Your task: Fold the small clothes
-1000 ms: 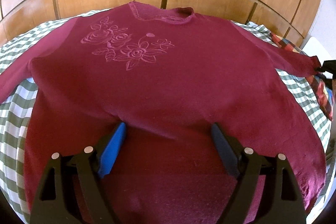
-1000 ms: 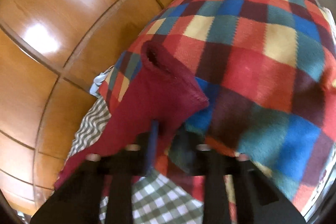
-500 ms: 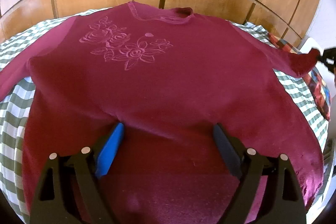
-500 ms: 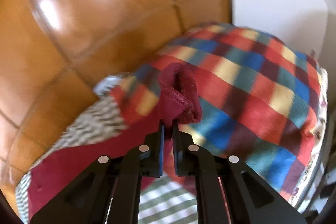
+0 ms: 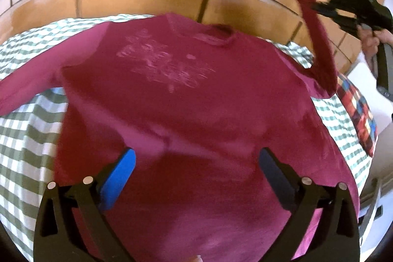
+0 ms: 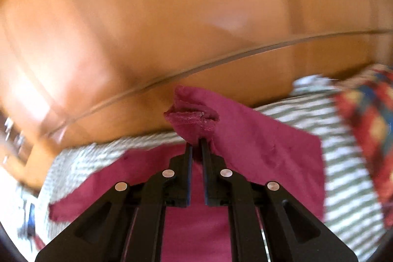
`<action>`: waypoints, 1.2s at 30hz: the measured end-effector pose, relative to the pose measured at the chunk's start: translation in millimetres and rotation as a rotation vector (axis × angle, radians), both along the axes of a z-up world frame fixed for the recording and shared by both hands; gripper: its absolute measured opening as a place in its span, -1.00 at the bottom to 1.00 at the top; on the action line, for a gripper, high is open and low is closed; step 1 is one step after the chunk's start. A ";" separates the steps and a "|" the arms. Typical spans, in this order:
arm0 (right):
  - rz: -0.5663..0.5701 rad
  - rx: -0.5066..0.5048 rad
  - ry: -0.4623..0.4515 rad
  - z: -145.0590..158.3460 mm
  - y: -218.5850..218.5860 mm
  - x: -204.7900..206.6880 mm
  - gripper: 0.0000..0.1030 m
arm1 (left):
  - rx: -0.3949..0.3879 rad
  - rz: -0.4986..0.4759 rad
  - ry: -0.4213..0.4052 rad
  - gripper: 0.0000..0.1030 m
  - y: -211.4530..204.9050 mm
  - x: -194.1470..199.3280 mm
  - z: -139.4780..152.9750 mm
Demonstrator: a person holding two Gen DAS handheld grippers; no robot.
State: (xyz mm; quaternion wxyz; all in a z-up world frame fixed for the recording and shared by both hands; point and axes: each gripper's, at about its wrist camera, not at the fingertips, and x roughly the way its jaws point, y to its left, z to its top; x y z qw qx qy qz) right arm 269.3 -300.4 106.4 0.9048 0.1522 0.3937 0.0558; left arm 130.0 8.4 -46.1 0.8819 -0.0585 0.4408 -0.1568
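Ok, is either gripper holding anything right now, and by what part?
The right gripper pinches the maroon sweater by its sleeve cuff, lifted off the bed. The left gripper is open, holding nothing.

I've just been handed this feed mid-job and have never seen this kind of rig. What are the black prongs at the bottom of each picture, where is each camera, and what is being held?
There is no robot here: a person holds a two-finger gripper in each hand, and a fisheye camera on each looks forward along its fingers. The black prongs are those fingers.

The left wrist picture shows the left gripper open and holding nothing, above a dark red sweater spread on a green checked cloth. At its upper right you see the other gripper lifting a sleeve.

The right wrist picture shows the right gripper shut on that sleeve's cuff. A multicoloured checked blanket lies to the right, with wooden panelling behind.
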 end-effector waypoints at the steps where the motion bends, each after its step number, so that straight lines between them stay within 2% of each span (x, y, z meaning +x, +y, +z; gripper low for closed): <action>1: 0.047 0.005 0.017 -8.4 23.6 5.0 -0.88 | -0.007 0.017 0.000 0.95 7.0 1.7 1.3; 6: 0.225 0.016 0.109 -48.8 101.8 16.8 -0.88 | -0.076 0.077 0.012 0.95 35.6 13.0 6.3; 8: 0.268 0.037 0.116 -52.2 113.4 11.3 -0.75 | -0.102 0.085 0.012 0.95 44.7 20.0 9.9; 10: 0.256 0.060 0.098 -48.6 107.2 5.4 0.16 | -0.119 0.090 0.020 0.95 50.3 25.3 13.0; 11: 0.240 0.075 0.081 -45.7 100.6 0.9 0.22 | -0.125 0.103 0.022 0.95 51.7 28.1 14.6; 16: 0.134 0.099 0.048 -42.3 38.0 -43.3 0.22 | -0.241 0.167 0.067 0.89 64.4 52.4 16.3; 17: 0.112 0.097 0.055 -44.9 26.5 -51.8 0.22 | -0.256 0.174 0.069 0.82 64.7 57.5 17.5; 18: 0.079 0.087 0.066 -50.5 10.4 -64.4 0.22 | -0.271 0.170 0.075 0.61 63.3 62.3 18.1; 19: 0.057 0.075 0.076 -55.5 -0.9 -74.9 0.22 | -0.286 0.157 0.088 0.49 60.1 70.1 18.7; 22: 0.005 0.029 0.123 -81.4 -24.8 -106.9 0.22 | -0.291 0.119 0.095 0.34 44.6 92.5 19.7; 24: -0.010 -0.008 0.155 -100.1 -30.0 -122.8 0.22 | -0.281 0.105 0.107 0.34 31.9 108.4 17.9; 27: -0.004 -0.088 0.193 -126.4 -19.1 -133.5 0.22 | -0.274 0.105 0.129 0.50 11.8 132.3 12.1; 30: 0.004 -0.169 0.191 -146.6 -7.5 -140.4 0.22 | -0.241 0.094 0.148 0.45 -8.6 148.5 5.8; 32: -0.002 -0.184 0.164 -151.2 -6.0 -144.9 0.27 | -0.208 0.067 0.173 0.22 -25.7 160.2 -2.4; 33: -0.001 -0.176 0.148 -154.2 -5.2 -145.8 0.37 | -0.196 0.061 0.180 0.01 -30.9 163.9 -5.0; 35: -0.002 -0.189 0.138 -155.9 -3.5 -145.8 0.42 | -0.153 0.038 0.172 -0.68 -43.6 167.8 -3.9; 36: 0.001 -0.195 0.134 -155.5 -2.2 -146.6 0.45 | -0.156 0.025 0.164 -0.84 -45.9 169.7 0.5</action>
